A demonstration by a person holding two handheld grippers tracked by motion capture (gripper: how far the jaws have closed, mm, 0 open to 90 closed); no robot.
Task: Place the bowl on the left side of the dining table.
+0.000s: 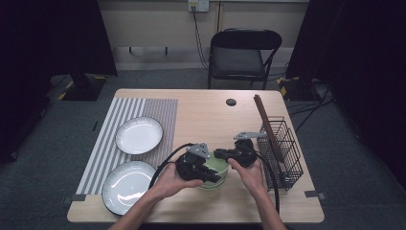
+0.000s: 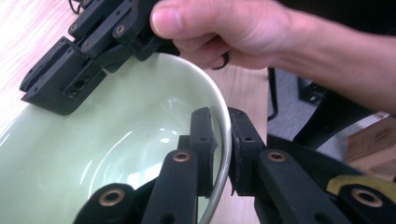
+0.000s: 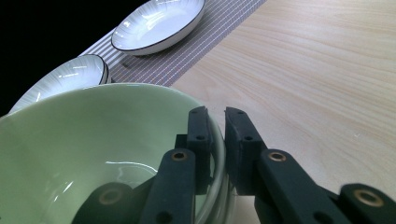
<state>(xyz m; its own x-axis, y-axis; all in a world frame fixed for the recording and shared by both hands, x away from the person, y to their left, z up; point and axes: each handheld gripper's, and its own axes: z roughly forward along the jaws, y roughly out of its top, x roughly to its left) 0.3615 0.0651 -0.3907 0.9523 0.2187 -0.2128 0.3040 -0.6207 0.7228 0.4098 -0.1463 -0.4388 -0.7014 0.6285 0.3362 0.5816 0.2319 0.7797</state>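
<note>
place: looks like a lab/recording room, not a real kitchen
walls: black curtains (image 1: 57, 33) at 10 and 2 o'clock
floor: grey carpet, yellow-black tape (image 1: 286, 86)
furniture: lone folding chair (image 1: 244, 52) at 12, wall socket (image 1: 198, 5) above
table: plain wooden desk (image 1: 210, 120) with cable hole (image 1: 231, 102)

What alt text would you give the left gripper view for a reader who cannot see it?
The left gripper pinches the rim of a pale green bowl, one black jaw inside the rim and one outside. Across the bowl, the right gripper, held in a hand, grips the far rim. Light wooden table shows beyond.
</note>
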